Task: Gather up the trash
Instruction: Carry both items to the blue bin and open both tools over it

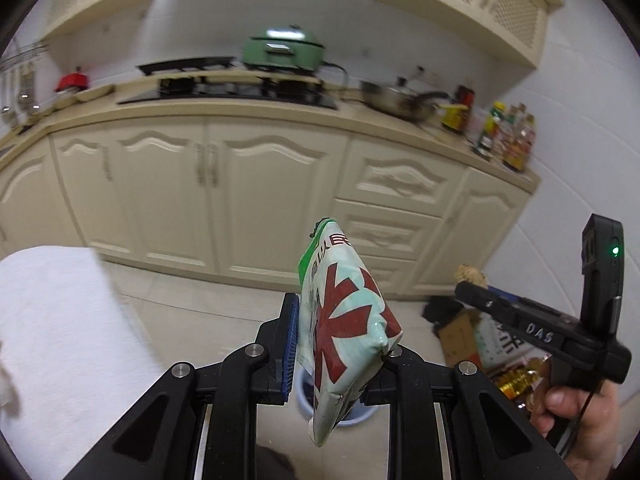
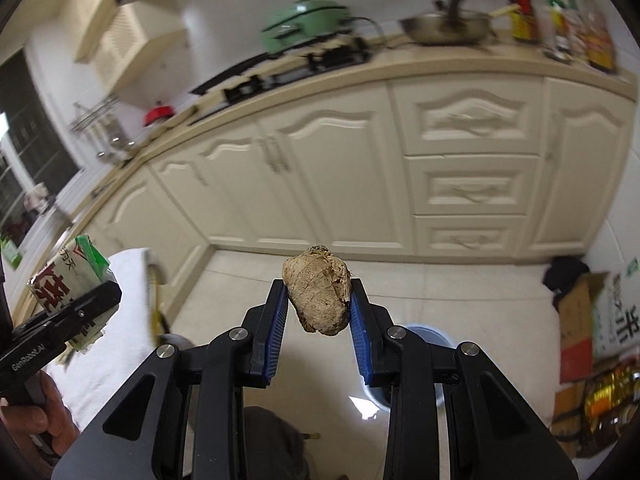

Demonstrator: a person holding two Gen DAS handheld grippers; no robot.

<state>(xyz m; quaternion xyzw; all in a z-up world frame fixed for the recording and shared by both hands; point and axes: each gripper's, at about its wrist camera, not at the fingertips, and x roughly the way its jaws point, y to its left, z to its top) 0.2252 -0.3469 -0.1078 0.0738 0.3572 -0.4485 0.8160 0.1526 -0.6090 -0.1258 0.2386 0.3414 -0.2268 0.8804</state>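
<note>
My left gripper (image 1: 342, 320) is shut on a pale green snack packet (image 1: 348, 312) with red characters, which stands upright between the blue pads. Below it on the floor, a blue-rimmed bin (image 1: 358, 419) peeks out behind the packet. My right gripper (image 2: 319, 286) is shut on a brown crumpled lump (image 2: 318, 296). The same bin (image 2: 430, 336) lies just beyond its right finger. Each gripper shows in the other's view: the right gripper (image 1: 462, 286) with the lump (image 1: 472, 274), and the left gripper (image 2: 106, 292) with the packet (image 2: 66, 276).
Cream kitchen cabinets (image 1: 240, 200) run across the back under a counter with a hob, a green pot (image 1: 280, 52), a wok (image 1: 394, 102) and bottles. A white cloth-covered surface (image 1: 60, 340) is at left. A cardboard box (image 2: 576, 332) and packaging sit on the floor at right.
</note>
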